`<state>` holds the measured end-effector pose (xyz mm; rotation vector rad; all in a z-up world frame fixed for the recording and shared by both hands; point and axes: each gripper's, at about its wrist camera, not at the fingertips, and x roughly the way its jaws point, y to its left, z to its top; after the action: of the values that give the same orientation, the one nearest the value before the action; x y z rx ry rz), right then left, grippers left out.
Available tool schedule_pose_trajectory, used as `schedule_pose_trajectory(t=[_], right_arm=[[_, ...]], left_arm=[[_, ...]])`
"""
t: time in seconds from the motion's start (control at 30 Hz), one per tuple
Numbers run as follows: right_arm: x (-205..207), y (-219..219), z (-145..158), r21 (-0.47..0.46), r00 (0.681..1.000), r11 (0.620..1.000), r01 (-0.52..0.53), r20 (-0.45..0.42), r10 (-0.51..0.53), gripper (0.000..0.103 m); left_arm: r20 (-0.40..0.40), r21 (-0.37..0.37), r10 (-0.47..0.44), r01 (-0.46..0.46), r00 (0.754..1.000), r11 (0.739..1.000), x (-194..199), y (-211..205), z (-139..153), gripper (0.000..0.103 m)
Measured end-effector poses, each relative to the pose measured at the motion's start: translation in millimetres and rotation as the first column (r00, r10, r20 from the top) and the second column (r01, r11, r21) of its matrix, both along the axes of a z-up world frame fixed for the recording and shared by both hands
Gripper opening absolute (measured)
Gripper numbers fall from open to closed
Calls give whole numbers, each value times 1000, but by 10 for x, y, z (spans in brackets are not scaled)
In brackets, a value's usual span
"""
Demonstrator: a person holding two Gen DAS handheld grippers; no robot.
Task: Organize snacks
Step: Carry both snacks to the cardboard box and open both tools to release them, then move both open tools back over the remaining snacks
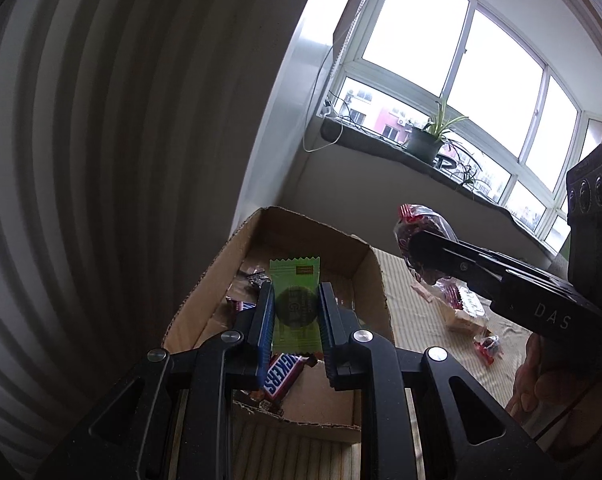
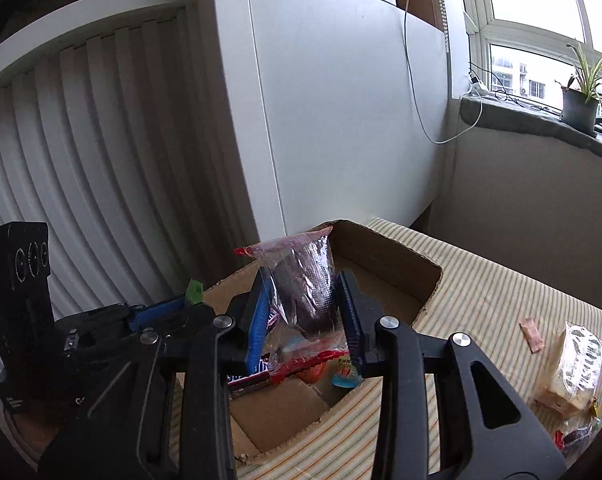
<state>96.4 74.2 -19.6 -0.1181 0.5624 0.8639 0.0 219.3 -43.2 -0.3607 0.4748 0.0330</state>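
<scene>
left gripper [image 1: 294,312]: closing its fingers flat on the green wafer packet [image 1: 295,304], holding it upright above the box.
right gripper [image 2: 303,316]: pinching the clear cellophane snack bag [image 2: 303,292] between its pads, hovering at the box's near rim.
cardboard box [image 1: 365,268]: sitting open at 12 o'clock, already holding a snickers bar [image 1: 279,374] and other wrappers.
step in hand: judging both items are being lowered into the box; releasing one at a time, low inside the walls, is advisable.
obstruction: the two grippers are crowding each other over one opening.
loose snacks [image 2: 573,360]: lying on the striped cloth [image 2: 481,288] at 3 o'clock.
potted plant [image 1: 425,140]: standing on the far sill.
</scene>
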Motion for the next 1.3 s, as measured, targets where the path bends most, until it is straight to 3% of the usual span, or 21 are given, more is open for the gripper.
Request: schedule_pose_trajectory(t=[0.07, 0.13, 0.17, 0.2, 0.27, 0.43, 0.5, 0.63, 1.0, 1.3], right_arm=[[93, 50, -83, -1, 1000, 1000, -5, -17, 5, 41], [221, 110, -202, -24, 999, 1000, -9, -50, 8, 63], [258, 97, -238, -20, 999, 1000, 6, -51, -7, 64], [277, 66, -271, -15, 998, 1000, 18, -56, -19, 64], [293, -16, -334, -7, 997, 999, 36, -68, -36, 64], [264, -180, -454, -24, 993, 997, 74, -91, -76, 65], [221, -218, -426, -21, 993, 997, 73, -89, -74, 65], [76, -206, -307, -25, 997, 998, 65, -39, -66, 75], [-165, -301, -186, 27, 998, 998, 62, -18, -62, 76], [-202, -882, -251, 64, 991, 989, 133, -42, -130, 76]], left_arm=[[-17, 0, -5, 5, 1000, 1000, 89, 2, -52, 19], [-39, 8, -10, 10, 999, 1000, 179, -6, -109, 21], [-53, 16, -7, 8, 999, 1000, 202, 3, -138, 27], [-66, 24, 2, -1, 998, 1000, 224, -2, -166, 45], [-74, 33, 34, -32, 997, 999, 219, 9, -207, 67], [-81, 24, 71, -69, 994, 997, 153, 65, -214, 68], [-83, 20, 78, -77, 994, 997, 134, 81, -189, 68], [-58, 26, 90, -89, 994, 996, 43, 80, -90, 69], [-28, 46, 129, -128, 991, 991, -174, 51, 106, 73], [-22, 105, 91, -88, 996, 991, -99, -301, 276, 73]])
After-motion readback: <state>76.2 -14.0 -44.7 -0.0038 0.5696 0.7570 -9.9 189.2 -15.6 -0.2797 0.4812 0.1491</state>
